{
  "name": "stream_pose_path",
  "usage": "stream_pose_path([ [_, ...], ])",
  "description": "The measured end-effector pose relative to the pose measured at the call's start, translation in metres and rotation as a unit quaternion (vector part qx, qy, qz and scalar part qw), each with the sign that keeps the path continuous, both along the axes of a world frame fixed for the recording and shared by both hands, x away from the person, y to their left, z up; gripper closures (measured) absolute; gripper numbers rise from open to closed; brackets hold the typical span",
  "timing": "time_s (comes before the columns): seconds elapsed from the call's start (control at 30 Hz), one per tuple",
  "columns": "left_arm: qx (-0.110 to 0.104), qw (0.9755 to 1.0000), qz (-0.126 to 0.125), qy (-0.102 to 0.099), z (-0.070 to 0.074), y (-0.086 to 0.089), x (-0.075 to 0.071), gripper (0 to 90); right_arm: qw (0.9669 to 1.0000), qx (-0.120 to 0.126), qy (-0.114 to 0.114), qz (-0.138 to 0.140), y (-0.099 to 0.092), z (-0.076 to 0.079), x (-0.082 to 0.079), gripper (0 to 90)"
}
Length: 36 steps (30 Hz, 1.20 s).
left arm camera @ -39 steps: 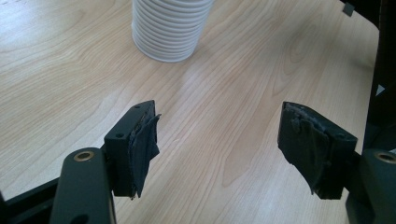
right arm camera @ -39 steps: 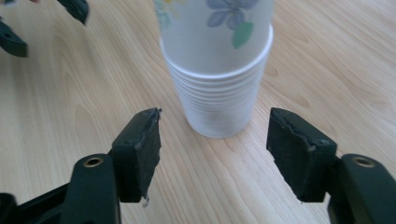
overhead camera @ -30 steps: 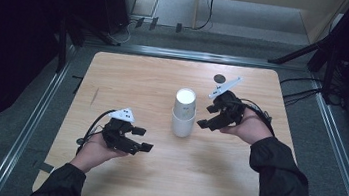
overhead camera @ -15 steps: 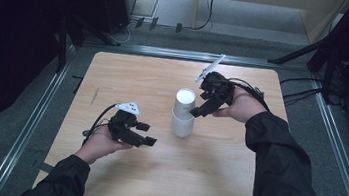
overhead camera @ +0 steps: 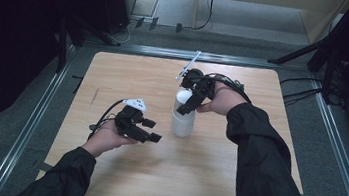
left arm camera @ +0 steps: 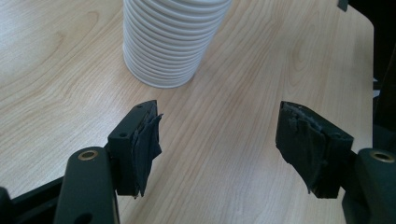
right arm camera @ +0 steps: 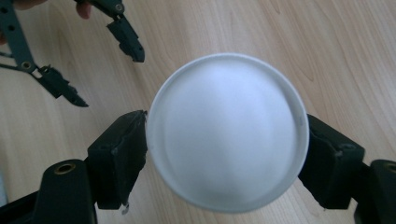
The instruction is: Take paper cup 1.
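Two hand-held grippers are in play over a bare wooden table (overhead camera: 115, 70), and all the interest is on one stack of white paper cups (overhead camera: 182, 121) standing upside down near the middle, a little toward the far edge.

Up top, the right hand-held gripper (overhead camera: 188, 102) comes at the stack from above, its camera looking straight down on the round white base of the topmost cup (right arm camera: 229, 133). Its jaws sit one on each side of that base, pads right at the rim; the left one looks to be touching, the right one is at the edge, but whether they are actually squeezing is too close to call. That straddling pose makes sense if the idea is to peel the top cup off the rest, and coming from above gives a clean upward pull.

Down nearer the person's edge, the left hand-held gripper (overhead camera: 151, 130) hovers just beside the stack's foot, jaws spread wide and holding nothing. From its own camera the ribbed rims of the nested cups (left arm camera: 170, 42) rise just ahead, wood grain plain between the two torn black pads (left arm camera: 147, 140). Parked there, aimed at the lower cups, it seems ready to pin the stack down so only one cup comes away. If it doesn't, the whole column could lift or tip.
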State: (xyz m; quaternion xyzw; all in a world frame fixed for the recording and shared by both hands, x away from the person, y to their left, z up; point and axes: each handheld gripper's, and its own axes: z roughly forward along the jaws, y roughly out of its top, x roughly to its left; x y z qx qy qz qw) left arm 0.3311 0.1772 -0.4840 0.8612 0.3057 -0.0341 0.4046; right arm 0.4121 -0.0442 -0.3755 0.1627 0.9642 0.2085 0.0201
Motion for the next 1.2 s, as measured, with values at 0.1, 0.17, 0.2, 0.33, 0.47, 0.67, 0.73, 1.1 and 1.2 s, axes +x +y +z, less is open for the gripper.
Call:
stream_pose_path([
  [0.1,0.001,1.0000,-0.003,-0.002,0.000,0.000,0.000,30.3,1.0000,-0.008,0.000,-0.003,0.004,-0.001,0.001,24.3],
  [0.17,0.001,1.0000,-0.003,-0.003,0.000,0.001,-0.001,30.3,0.9998,-0.019,-0.003,-0.002,0.006,-0.001,0.002,26.9],
  [0.2,0.000,1.0000,-0.002,-0.004,0.001,0.001,-0.001,30.3,0.9997,-0.022,-0.006,-0.002,0.007,-0.001,0.002,29.1],
  [0.33,0.004,1.0000,0.000,-0.007,0.001,0.002,-0.002,30.3,0.9995,-0.032,-0.003,-0.006,0.009,0.000,0.003,30.9],
  [0.47,0.004,1.0000,0.001,-0.008,0.001,0.003,-0.003,30.3,0.9992,-0.038,0.002,-0.012,0.009,0.002,0.003,31.4],
  [0.67,0.004,1.0000,0.004,-0.007,0.001,0.005,-0.003,30.3,0.9992,-0.038,0.007,-0.012,0.008,0.005,0.004,31.8],
  [0.73,0.003,0.9999,0.006,-0.008,0.001,0.007,-0.003,30.3,0.9990,-0.041,0.008,-0.013,0.009,0.006,0.004,31.9],
  [1.1,0.000,0.9999,0.009,-0.005,0.001,0.010,-0.002,30.3,0.9988,-0.047,0.004,-0.010,0.013,0.023,0.002,32.3],
  [1.2,-0.003,0.9999,0.011,-0.004,0.001,0.011,-0.002,30.3,0.9989,-0.045,0.006,-0.013,0.012,0.031,0.001,32.5],
])
